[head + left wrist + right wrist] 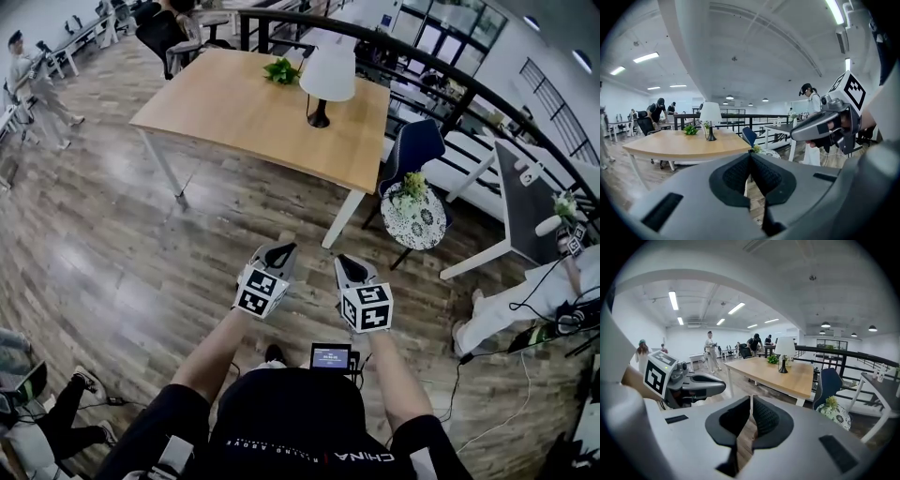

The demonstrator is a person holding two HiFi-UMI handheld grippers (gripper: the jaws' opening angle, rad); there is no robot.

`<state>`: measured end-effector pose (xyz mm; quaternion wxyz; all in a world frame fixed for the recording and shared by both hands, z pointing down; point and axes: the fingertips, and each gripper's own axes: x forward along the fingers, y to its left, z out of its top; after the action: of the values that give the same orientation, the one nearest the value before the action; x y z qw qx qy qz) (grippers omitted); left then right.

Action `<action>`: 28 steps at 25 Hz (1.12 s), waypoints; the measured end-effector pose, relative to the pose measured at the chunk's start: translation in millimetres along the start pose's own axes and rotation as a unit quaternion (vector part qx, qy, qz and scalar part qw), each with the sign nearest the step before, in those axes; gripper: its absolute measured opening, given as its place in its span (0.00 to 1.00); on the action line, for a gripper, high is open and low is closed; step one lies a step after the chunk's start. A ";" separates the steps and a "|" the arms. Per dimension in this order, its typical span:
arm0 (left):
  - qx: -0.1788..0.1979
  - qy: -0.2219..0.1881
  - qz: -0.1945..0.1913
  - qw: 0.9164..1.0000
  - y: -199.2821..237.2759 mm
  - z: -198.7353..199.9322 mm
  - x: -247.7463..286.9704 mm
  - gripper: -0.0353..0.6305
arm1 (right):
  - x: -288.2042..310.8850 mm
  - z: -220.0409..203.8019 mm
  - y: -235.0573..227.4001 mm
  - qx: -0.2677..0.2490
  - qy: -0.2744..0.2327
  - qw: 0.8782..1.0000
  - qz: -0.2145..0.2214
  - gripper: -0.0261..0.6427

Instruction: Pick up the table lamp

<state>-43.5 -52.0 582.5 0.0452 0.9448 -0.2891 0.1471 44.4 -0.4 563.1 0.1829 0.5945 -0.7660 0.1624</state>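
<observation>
Facing the bench (234, 122) across a wide stretch of wood-plank floor (112, 244); the person stands well short of it. The bench has a light wood top and white legs, with a dark railing (441, 70) curving behind it. A blue chair (412, 148) sits at its right end, and a round patterned side table (429, 230) carrying a small plant is just in front of that chair.

The table lamp (326, 82) stands upright on the bench near the far edge, right of centre: white shade, dark stem and base. A potted plant (281, 70) sits just beside it on the left, on the same top. The lamp is well apart from both tools and nothing touches it.

Arms: left forearm (211, 352) and right forearm (386, 367) are bare and reach forward from the torso, converging slightly. The hands hold the two tools side by side, close but apart, noses aimed toward the bench and tipped a little down.

The left tool (279, 251) has its pads pressed together with nothing between them. The right tool (350, 262) is the same: pads meet at the tip, empty. Each carries its marker cube at the rear, facing up.

The left gripper view has the lamp up-left of the pad tips; the right gripper view has it up-right.
</observation>
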 end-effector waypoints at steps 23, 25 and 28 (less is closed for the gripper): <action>-0.031 0.025 0.051 0.998 149.4 29.0 153.0 0.08 | 196.9 80.4 -114.7 0.016 0.004 0.999 0.049 0.10; -0.027 0.027 0.055 0.998 163.3 46.3 180.1 0.08 | 215.5 99.9 -139.3 0.013 0.000 0.998 0.055 0.10; -0.024 0.031 0.058 0.998 181.3 67.9 222.9 0.08 | 242.6 126.2 -181.3 0.021 -0.005 0.998 0.055 0.10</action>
<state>48.2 -332.7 585.7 0.0680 0.9201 -0.3456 0.1714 154.4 -309.4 572.5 0.1575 0.5560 -0.7949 0.1851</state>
